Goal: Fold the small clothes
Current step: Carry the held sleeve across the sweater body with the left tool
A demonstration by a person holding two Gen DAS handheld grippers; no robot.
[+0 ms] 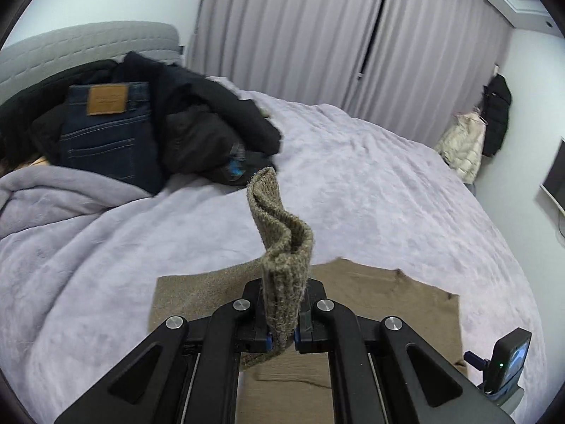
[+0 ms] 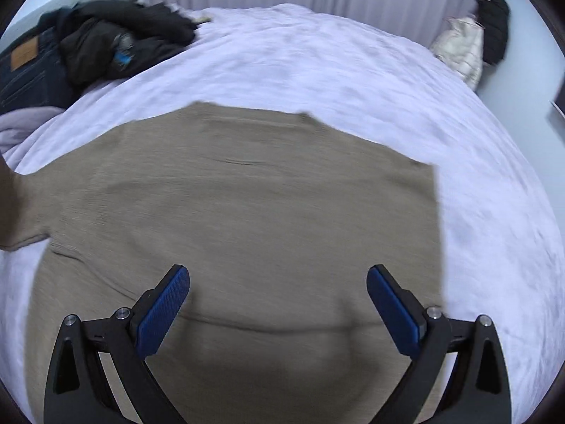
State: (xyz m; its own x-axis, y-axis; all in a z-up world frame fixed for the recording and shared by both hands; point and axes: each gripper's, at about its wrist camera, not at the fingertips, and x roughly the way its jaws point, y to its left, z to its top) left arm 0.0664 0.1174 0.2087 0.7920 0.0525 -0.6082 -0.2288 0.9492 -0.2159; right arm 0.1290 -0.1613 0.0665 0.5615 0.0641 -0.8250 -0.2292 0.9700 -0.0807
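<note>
A tan knit sweater [image 2: 247, 212] lies spread flat on the lilac bed cover [image 2: 353, 70]. My left gripper [image 1: 284, 293] is shut on a bunched part of the sweater, a sleeve cuff [image 1: 279, 226], and holds it lifted above the rest of the garment [image 1: 388, 300]. My right gripper [image 2: 278, 275] is open and empty, hovering just above the sweater's body. It also shows at the lower right edge of the left wrist view [image 1: 505, 367]. The lifted sleeve shows at the left edge of the right wrist view [image 2: 14, 208].
A pile of dark clothes [image 1: 197, 123] with folded jeans [image 1: 106, 130] sits at the head of the bed [image 1: 88, 46]. Grey curtains [image 1: 317, 35] hang behind. A cream jacket [image 1: 462, 148] and a black coat [image 1: 496, 113] hang at the right wall.
</note>
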